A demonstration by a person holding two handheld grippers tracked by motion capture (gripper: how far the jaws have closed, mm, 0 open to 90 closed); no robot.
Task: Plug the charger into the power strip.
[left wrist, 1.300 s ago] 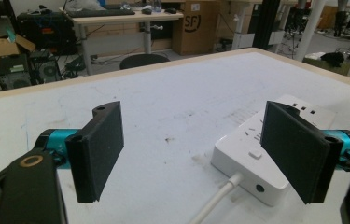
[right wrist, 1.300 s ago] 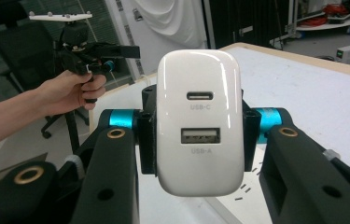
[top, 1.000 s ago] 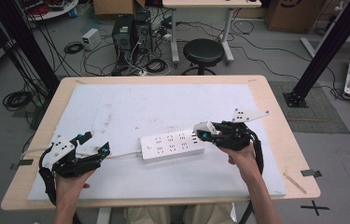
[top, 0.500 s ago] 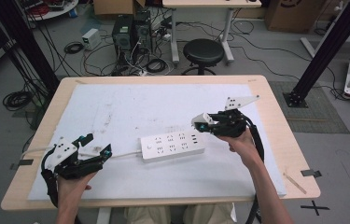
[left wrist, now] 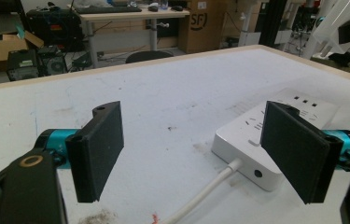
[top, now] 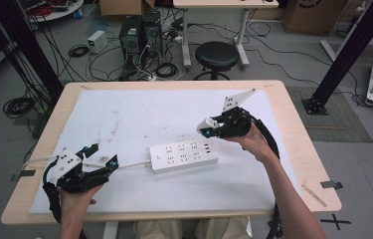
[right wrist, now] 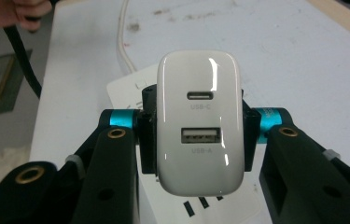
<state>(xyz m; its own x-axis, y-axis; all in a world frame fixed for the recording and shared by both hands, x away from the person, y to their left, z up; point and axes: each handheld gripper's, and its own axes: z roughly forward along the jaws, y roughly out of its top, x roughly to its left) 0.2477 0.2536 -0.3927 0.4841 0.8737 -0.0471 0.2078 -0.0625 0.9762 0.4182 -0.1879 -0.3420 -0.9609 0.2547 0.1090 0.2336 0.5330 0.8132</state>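
A white power strip (top: 184, 156) lies flat near the middle of the table, its white cord (top: 129, 165) running left. Between the wide-apart jaws of my left gripper (top: 102, 157) the cord (left wrist: 205, 193) meets the strip's end (left wrist: 252, 161); this gripper is open and holds nothing. My right gripper (top: 205, 128) hovers above the strip's right end, shut on a white USB charger (right wrist: 199, 122) with a USB-C and a USB-A port facing the camera. The strip (right wrist: 125, 95) lies below the charger.
A white mat (top: 139, 114) covers most of the wooden table (top: 303, 149). Beyond the far edge stand a black stool (top: 216, 55), computer towers (top: 139, 35) and floor cables. A black frame leg (top: 345, 55) rises at the right.
My right gripper has lifted with the charger and moved up and back from the strip's right end. The left gripper has held its place by the cord.
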